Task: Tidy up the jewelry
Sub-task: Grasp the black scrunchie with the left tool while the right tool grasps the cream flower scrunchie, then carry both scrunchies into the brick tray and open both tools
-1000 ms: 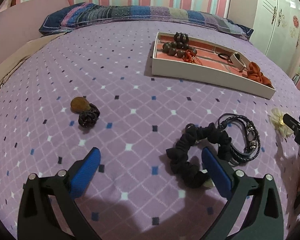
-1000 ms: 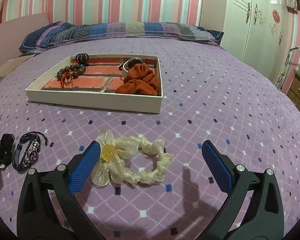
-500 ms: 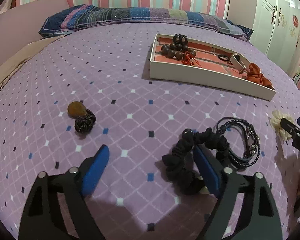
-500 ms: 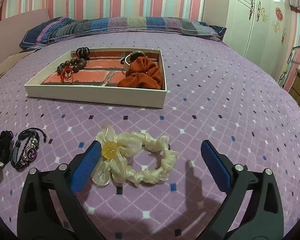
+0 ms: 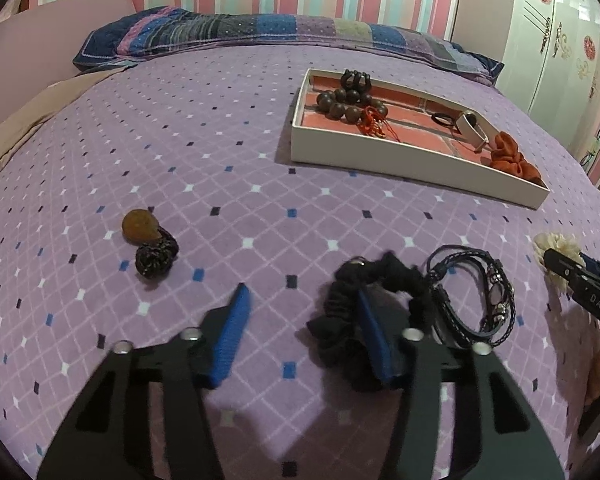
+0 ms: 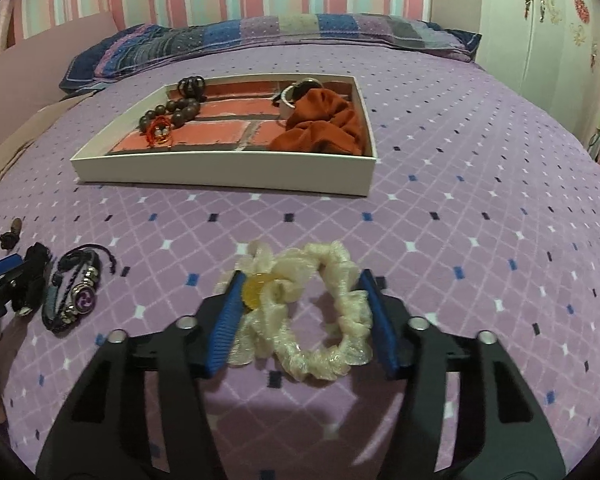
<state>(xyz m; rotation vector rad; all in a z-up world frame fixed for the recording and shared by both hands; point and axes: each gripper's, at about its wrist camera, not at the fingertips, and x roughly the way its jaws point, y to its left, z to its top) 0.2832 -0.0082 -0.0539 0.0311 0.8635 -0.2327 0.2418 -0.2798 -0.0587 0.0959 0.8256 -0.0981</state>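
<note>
A white tray (image 5: pixel 400 158) (image 6: pixel 220 168) on the purple bed holds dark beads, a red charm, a white band and an orange scrunchie (image 6: pixel 320 128). My left gripper (image 5: pixel 304 312) is half closed, its jaws still apart; the right pad presses into a black scrunchie (image 5: pixel 340 304) that lies on the bed. A black braided bracelet (image 5: pixel 472 292) lies just right of it. My right gripper (image 6: pixel 304 300) is closing around a cream flower scrunchie (image 6: pixel 312 304), with both pads touching its sides.
A brown stone with a dark knotted cord (image 5: pixel 148 240) lies to the left on the bedspread. A striped pillow (image 5: pixel 260 34) lies at the head of the bed. A white wardrobe (image 6: pixel 540 20) stands on the right.
Both grippers' jaws have narrowed. The left moved forward until its right pad pushed into the black scrunchie. The right moved forward, and its pads now squeeze the cream scrunchie.
</note>
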